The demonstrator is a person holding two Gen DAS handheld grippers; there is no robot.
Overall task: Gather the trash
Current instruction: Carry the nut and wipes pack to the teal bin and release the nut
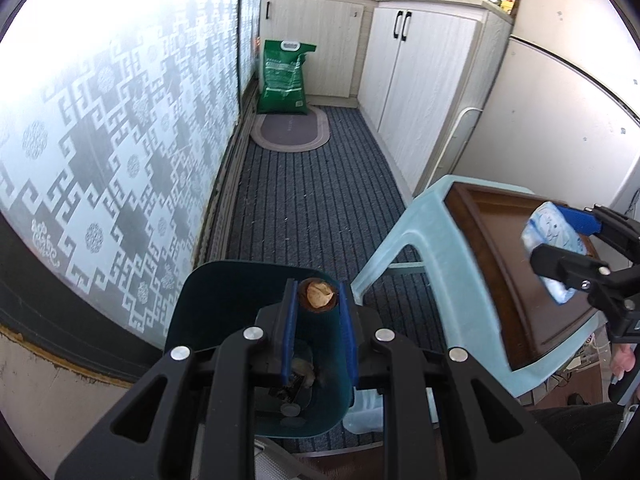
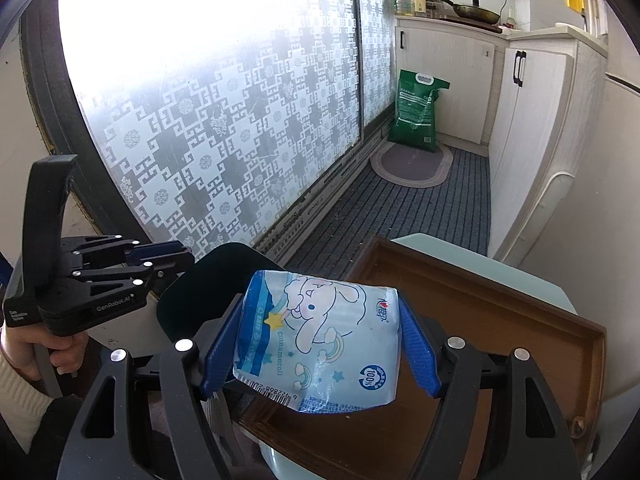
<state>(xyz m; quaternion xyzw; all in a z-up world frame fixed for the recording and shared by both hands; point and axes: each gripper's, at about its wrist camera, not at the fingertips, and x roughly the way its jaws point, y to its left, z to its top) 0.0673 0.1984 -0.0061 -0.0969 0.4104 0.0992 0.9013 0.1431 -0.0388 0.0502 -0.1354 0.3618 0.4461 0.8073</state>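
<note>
My left gripper (image 1: 318,300) is shut on the rim of a dark green trash bin (image 1: 224,312), held beside the stool; a brown nutshell-like scrap (image 1: 318,295) shows between the fingertips and some trash lies inside. My right gripper (image 2: 320,340) is shut on a light blue tissue pack (image 2: 320,336) with a cartoon print, held above the brown tray (image 2: 500,320). In the left wrist view the right gripper (image 1: 560,248) and pack (image 1: 552,236) are at the right, above the tray (image 1: 496,240). In the right wrist view the left gripper (image 2: 160,260) and bin (image 2: 200,280) sit to the left.
The tray lies on a pale blue plastic stool (image 1: 424,240). A patterned glass door (image 1: 120,140) runs along the left. White cabinets (image 1: 420,80) and a fridge (image 1: 560,120) line the right. A green sack (image 1: 284,76) and oval mat (image 1: 290,132) lie at the far end of the striped carpet (image 1: 312,200).
</note>
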